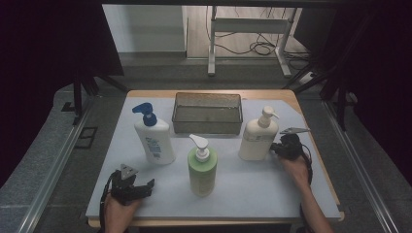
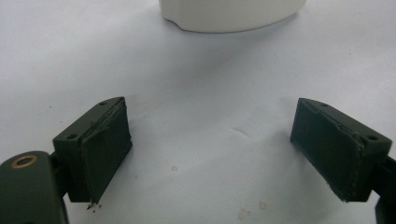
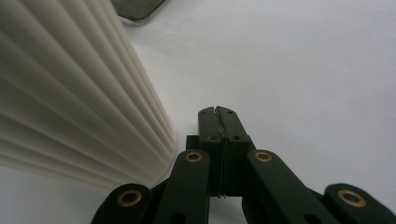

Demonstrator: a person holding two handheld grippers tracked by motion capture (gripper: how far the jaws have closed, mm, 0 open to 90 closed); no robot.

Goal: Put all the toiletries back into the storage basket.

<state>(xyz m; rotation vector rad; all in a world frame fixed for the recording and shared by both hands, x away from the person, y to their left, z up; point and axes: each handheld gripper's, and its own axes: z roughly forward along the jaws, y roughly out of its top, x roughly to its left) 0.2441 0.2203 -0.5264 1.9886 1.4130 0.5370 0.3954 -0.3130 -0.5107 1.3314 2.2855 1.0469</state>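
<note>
Right gripper view: ribbed cream pump bottle (image 3: 70,88), apparently untouched.

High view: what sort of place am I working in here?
Probably a lab or recording setup, not a home: a table under a white sheet, dark curtains on both sides, and loose cables beside a metal frame on the floor behind.

A cream pump bottle (image 1: 258,139) is standing upright on the white mat, right of centre, just in front of the tray's right end. Its body is ribbed lengthwise, as the right gripper view (image 3: 70,88) is showing, and it is carrying a pale label. Its white pump head is sitting on top, with the spout pointing right. The bottle's right flank is lying just beside the near gripper, apart from it.
</note>
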